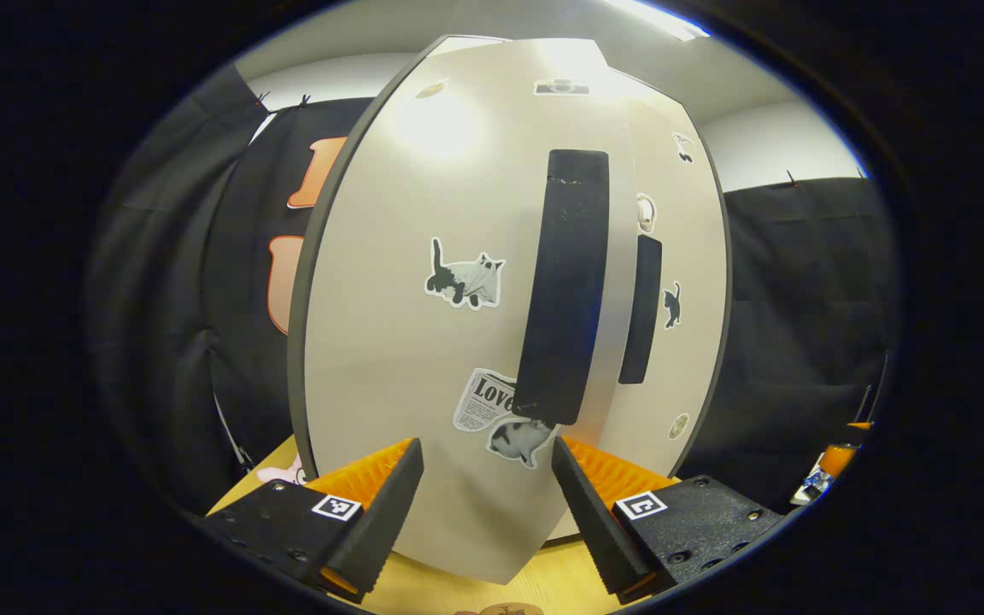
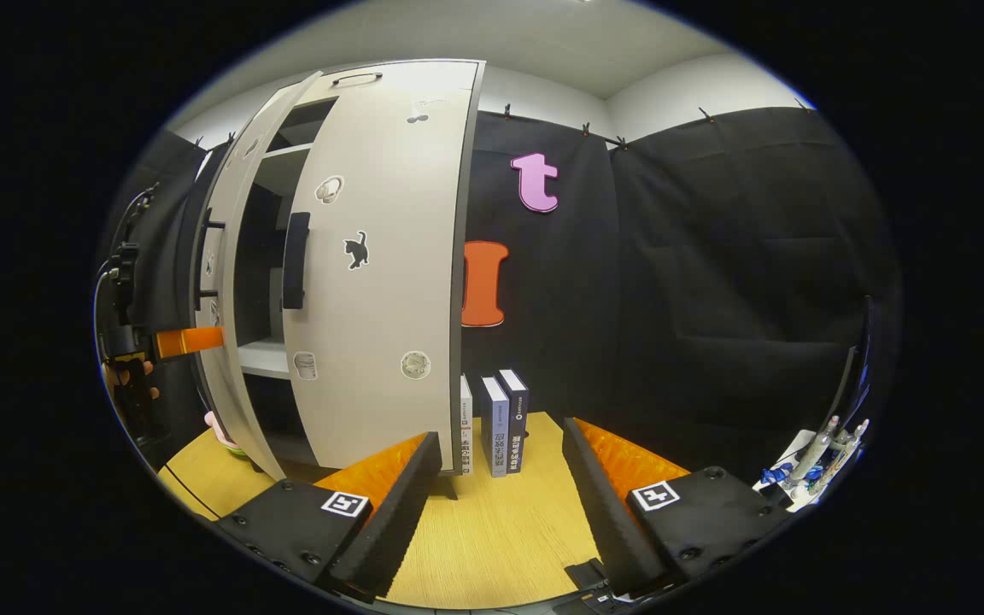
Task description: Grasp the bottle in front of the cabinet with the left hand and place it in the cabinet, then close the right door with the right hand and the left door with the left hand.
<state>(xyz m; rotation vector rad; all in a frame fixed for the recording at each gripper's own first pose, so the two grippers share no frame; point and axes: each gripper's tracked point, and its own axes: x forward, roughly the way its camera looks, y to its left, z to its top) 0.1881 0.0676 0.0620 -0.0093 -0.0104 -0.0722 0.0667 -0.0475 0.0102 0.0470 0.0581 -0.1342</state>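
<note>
The left gripper (image 1: 487, 495) stands wide open with nothing between its fingers; straight ahead of it, very close, is the pale face of the left door (image 1: 424, 342), and I cannot tell whether the tips touch it. Just above the gap, a little toward the gripper's right finger, runs that door's long dark handle (image 1: 565, 286). Farther right lies the right door (image 1: 688, 282) with its own shorter handle (image 1: 641, 309). Stickers dot the left door — a cat sticker (image 1: 464, 278) above the gap, and a newspaper-style sticker (image 1: 483, 400) just over the fingers, where the word "Love" can be read.

The right gripper (image 2: 500, 487) is also wide open and empty, held over the wooden table (image 2: 492, 547). Up and to its left stands the cabinet (image 2: 347, 256): the right door (image 2: 389, 273) looks almost shut, the left door (image 2: 231, 282) still ajar, with shelves (image 2: 266, 354) showing in the gap between them. The bottle is too hidden to make out. At the far left of this view the left gripper (image 2: 189, 342) meets the left door, a hand (image 2: 129, 376) behind it. Straight ahead of the right gripper's gap — beside the cabinet — stand upright books (image 2: 502, 418); their spine lettering is too small to read.
</note>
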